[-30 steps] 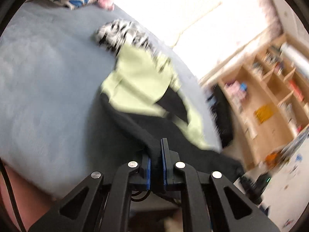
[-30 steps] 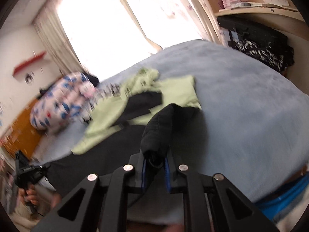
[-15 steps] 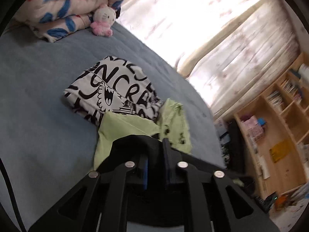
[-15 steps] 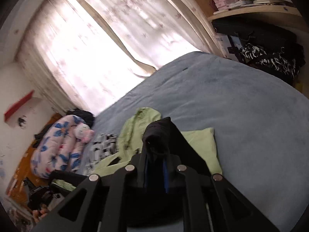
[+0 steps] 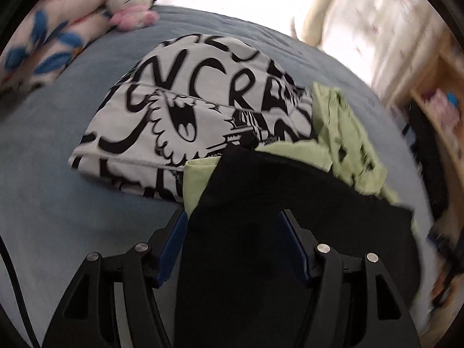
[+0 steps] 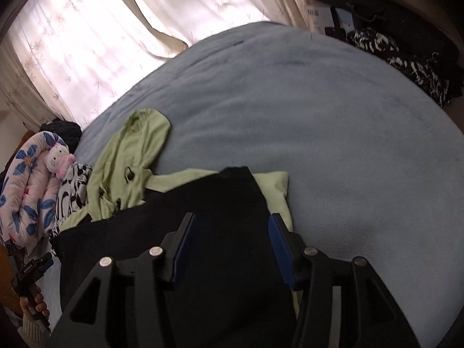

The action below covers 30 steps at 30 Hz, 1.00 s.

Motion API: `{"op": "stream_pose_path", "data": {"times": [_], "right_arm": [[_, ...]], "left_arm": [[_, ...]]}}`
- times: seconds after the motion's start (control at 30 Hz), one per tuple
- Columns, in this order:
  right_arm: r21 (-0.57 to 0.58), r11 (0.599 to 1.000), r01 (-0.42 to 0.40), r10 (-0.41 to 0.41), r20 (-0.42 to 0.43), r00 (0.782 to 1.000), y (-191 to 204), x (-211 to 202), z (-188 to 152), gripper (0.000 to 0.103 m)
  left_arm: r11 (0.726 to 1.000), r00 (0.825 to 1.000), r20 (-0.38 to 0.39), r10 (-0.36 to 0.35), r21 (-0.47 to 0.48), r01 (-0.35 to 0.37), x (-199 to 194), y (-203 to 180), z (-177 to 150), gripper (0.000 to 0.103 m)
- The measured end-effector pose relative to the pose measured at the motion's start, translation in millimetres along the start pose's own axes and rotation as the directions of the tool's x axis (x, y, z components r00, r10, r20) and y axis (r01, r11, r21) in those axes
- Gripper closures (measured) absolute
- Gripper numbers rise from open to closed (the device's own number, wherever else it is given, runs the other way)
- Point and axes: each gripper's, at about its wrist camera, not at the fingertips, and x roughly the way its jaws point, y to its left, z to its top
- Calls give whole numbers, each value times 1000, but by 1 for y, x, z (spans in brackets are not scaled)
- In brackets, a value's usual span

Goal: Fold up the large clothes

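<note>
As my jaws open | left gripper [image 5: 233,227], right gripper [image 6: 230,232] spread over black garment [image 6: 220,203] | bed [image 6: 333,121]

Daylight glows through pale flowered curtains [image 6: 124,23] behind a bed [image 6: 333,121] under a blue blanket; wooden shelves [image 5: 440,92] stand alongside.

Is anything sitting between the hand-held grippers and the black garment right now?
Nothing visible. The black garment lies directly between the blue pads of the left hand-held gripper and of the right hand-held gripper; both sets of jaws are opening.
</note>
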Motion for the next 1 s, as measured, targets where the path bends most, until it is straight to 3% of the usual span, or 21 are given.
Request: {"op": "stream_pose_path", "data": {"times": [0.07,0.2,0.43,0.47,0.5,0.53,0.57,0.6,0.63,0.7,0.83,1.0], "right_arm": [[-6,1000,-9,9,-25,1000,-1,14,4,51],[-61,997,43,-46,-51,998,7,40,13,51],[-122,982,147,-158,-78,984,12,85,24,51],[-126,981,149,-161,-85,983,13,91,23,51],[-131,980,149,-161,-87,983,14,94,21,51],[-140,980,144,-157,-85,984,15,96,19,52],[-162,976,144,-157,-70,985,19,96,15,58],[-177,974,141,-155,-67,986,23,96,13,78],[-193,971,145,-159,-59,986,27,93,10,85],[-227,959,172,-179,-8,984,36,78,3,92],[-231,954,190,-161,139,977,46,34,-4,93],[-215,955,205,-141,281,949,58,-1,22,94]], "left_arm": [[999,1000,-1,29,45,-29,8,-5,0,40],[990,998,3,66,123,-66,27,-15,6,40],[980,995,37,92,173,-97,39,-20,15,39],[980,995,43,90,175,-97,38,-21,15,44],[980,995,51,84,176,-92,38,-21,16,62],[975,989,64,130,171,-139,37,-23,16,73],[973,986,70,150,168,-159,37,-24,16,86],[973,984,80,157,161,-168,35,-25,15,91],[971,981,101,168,156,-182,31,-27,13,93],[964,969,152,193,157,-217,19,-34,8,96],[965,946,261,191,127,-230,-15,-43,1,97],[961,917,334,217,92,-261,-31,-52,13,97]]}}
